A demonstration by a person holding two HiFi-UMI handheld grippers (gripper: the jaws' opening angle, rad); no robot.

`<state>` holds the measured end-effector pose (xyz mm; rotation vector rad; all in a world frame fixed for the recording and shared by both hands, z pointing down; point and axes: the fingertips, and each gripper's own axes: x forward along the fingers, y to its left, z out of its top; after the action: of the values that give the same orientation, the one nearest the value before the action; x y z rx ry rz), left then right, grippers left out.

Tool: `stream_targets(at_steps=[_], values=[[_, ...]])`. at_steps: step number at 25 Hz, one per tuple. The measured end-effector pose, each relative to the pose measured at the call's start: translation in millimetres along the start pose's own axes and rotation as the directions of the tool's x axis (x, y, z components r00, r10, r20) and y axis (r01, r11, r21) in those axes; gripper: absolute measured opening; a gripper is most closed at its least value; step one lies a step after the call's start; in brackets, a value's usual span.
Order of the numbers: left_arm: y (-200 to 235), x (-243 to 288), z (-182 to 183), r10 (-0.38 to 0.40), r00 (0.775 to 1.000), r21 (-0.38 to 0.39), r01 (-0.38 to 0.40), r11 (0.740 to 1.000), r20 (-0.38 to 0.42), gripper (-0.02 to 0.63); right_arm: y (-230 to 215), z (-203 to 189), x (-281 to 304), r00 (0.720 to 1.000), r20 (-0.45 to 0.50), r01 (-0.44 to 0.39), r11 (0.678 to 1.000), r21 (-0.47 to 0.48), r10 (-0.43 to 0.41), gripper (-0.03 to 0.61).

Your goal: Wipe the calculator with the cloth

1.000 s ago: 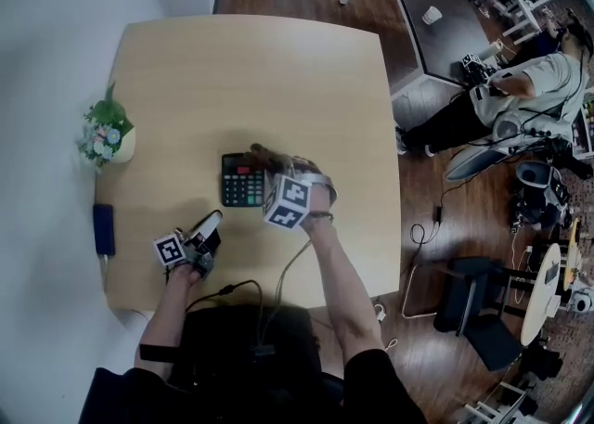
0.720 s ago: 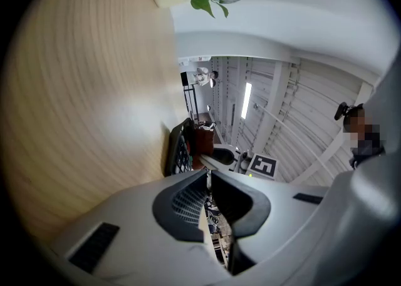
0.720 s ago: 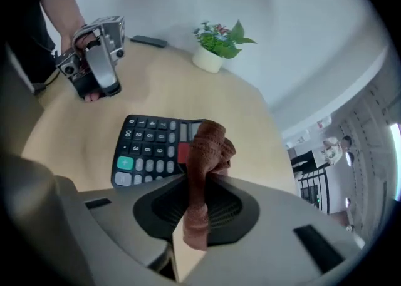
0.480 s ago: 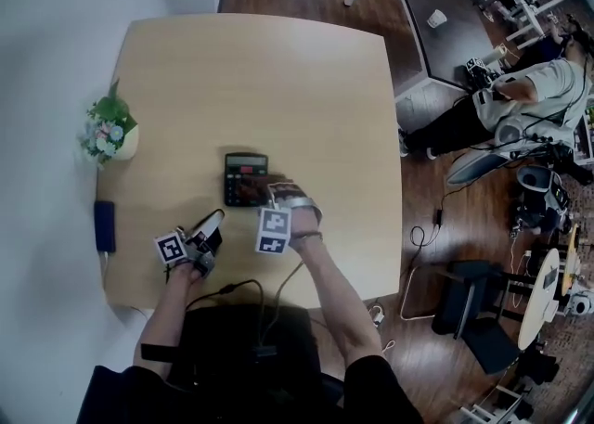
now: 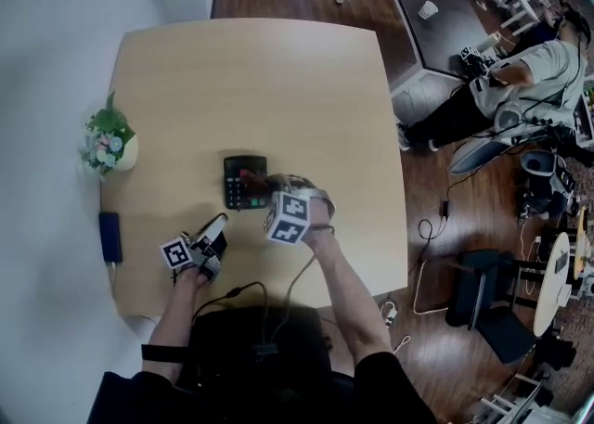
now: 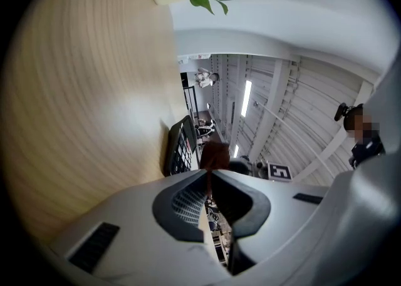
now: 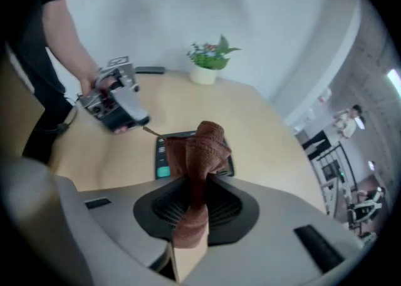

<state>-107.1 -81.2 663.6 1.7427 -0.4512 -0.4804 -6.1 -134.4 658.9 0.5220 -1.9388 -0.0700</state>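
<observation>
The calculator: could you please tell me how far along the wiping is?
Done: the cloth is clamped in the right gripper. In hand: it is bunched over the calculator, so wiping looks under way. Left: how much is wiped I cannot tell; the cloth is not yet put down. The left gripper is shut and empty, apart from the calculator.

Calculator [image 5: 239, 186] lies on the tabletop [image 5: 251, 79], mid-width, in the near half. Cloth [image 5: 257, 178], pinched in the right tongs [image 5: 271, 193], is over the calculator's right part. Left tongs [image 5: 218, 224] are by the near edge, left of the calculator and apart from it. Plant [image 5: 109, 139] stands at the left edge. Flat device [image 5: 110, 236] lies at the left edge, towards the near-left corner.
</observation>
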Motion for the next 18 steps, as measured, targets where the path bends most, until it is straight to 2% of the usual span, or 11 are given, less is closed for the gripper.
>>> stream_targets(at_steps=[2,4,8,10,14,16,18], values=[[-1.6,5.4,-4.1,0.001,1.000,0.004,-0.001,1.000,-0.025,0.023,-40.9,11.6,5.9,0.992,-0.015,0.122,0.993,0.005,-0.122,0.066],[-0.7,10.8,-11.8,0.012,0.999,0.010,-0.011,1.000,-0.047,0.023,-48.5,14.9,21.0,0.989,-0.056,0.137,0.989,-0.048,-0.140,0.066],[1.7,17.7,-21.8,0.029,0.997,0.012,-0.029,1.000,-0.066,0.023,2.2,4.4,44.4,0.987,-0.148,0.024,0.979,-0.205,-0.056,0.066],[1.7,20.6,-21.3,0.030,0.996,0.023,-0.029,0.999,-0.079,0.023,30.4,-0.8,42.3,0.986,-0.164,0.000,0.971,-0.241,-0.041,0.066],[4.3,27.8,-23.2,0.036,0.995,0.022,-0.034,0.999,-0.095,0.023,85.0,-16.6,29.3,0.984,-0.175,-0.067,0.968,-0.240,0.024,0.066],[5.5,32.6,-25.4,0.038,0.994,0.025,-0.035,0.999,-0.105,0.023,115.1,-30.2,22.9,0.974,-0.195,-0.159,0.960,-0.231,0.114,0.066],[6.3,36.9,-24.9,0.040,0.994,0.024,-0.038,0.999,-0.106,0.023,132.0,-40.3,14.1,0.959,-0.172,-0.251,0.959,-0.130,0.228,0.066]])
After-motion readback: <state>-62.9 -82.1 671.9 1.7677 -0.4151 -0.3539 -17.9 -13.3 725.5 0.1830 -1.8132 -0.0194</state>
